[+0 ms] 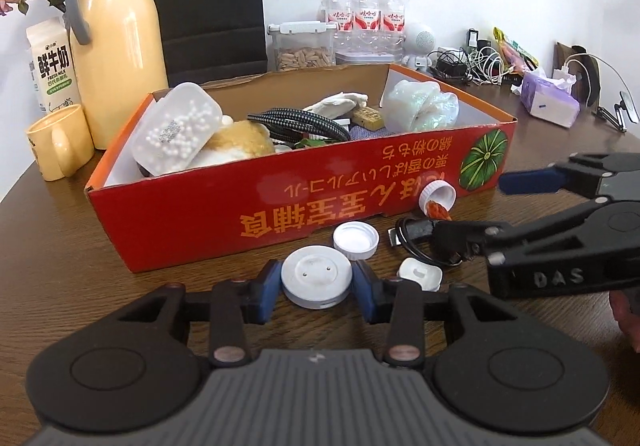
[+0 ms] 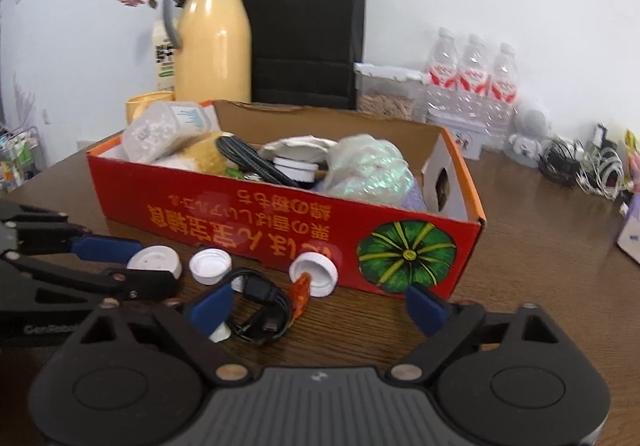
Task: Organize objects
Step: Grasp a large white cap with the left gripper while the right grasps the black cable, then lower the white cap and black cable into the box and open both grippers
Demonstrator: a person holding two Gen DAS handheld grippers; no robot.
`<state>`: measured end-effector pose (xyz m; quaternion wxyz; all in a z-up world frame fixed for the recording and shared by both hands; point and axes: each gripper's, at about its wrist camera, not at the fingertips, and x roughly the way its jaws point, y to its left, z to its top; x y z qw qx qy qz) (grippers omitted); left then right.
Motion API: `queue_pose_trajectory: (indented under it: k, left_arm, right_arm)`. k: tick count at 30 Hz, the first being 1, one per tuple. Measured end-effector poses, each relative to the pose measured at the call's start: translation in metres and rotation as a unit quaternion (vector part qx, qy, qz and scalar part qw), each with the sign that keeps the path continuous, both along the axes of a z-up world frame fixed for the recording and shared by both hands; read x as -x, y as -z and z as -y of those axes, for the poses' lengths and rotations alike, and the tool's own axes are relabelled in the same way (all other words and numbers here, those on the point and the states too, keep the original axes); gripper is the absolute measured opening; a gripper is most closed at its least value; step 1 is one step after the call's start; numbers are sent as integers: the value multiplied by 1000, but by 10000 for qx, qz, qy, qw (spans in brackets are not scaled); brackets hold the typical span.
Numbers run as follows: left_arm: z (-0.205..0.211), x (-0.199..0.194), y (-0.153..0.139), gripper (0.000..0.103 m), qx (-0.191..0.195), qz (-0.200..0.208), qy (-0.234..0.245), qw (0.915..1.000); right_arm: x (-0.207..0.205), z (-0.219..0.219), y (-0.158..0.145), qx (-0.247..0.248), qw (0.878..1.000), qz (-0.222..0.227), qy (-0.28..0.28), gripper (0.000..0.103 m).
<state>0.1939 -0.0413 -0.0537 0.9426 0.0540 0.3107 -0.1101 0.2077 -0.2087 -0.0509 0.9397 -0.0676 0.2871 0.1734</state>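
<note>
A box point(image 1: 248, 206) is set on the table point(image 1: 120, 306). Before it two caps point(image 1: 355, 241), a disc point(image 1: 316, 278) and a coiled cable point(image 2: 260, 306) are laid. Behind it a jug point(image 1: 120, 58), a bag point(image 1: 208, 6) and bottles point(image 1: 364, 14) are ranged.

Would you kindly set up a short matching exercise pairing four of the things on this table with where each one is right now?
Things:
1. white round disc
2. coiled black cable
3. box of white beads
4. yellow mug

Places:
A. standing on the table left of the red cardboard box, in front of the thermos
B. gripped between the left gripper fingers
C. lying inside the red cardboard box, at its left end
D. on the table between the open fingers of the right gripper

Pairs: 1-B, 2-D, 3-C, 4-A
</note>
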Motion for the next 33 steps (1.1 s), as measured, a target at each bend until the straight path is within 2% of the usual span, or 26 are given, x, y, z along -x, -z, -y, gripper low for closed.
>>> queue_pose_trajectory:
  k: [3,7,10,12,14,26,33]
  left_arm:
    - [1,-1,1,40,-21,-22,-11,10000]
    - [1,0,2,40,-40,-56,-13,10000]
    - [0,0,3,40,-45,-59,-24,10000]
    - [-1,-1,3,40,-28,-63,-36,10000]
    - [-1,-1,3,40,-30,-73,-43,10000]
    - [-2,1,0,40,13,25,-103,9999]
    - [-2,15,-14,40,46,465,-153,9988]
  right_arm:
    - [-2,2,1,-158,9998,-113,-51,61]
    - [0,-1,3,-183,9996,-149,-153,57]
    - [0,-2,6,-233,9992,-266,-182,43]
    - [2,-3,7,-244,9991,-293,-208,27]
    - [5,-5,8,-221,9991,-278,-226,22]
    - [18,0,3,-400,9989,-25,-231,20]
    - [26,2,-7,-530,9978,278,-296,20]
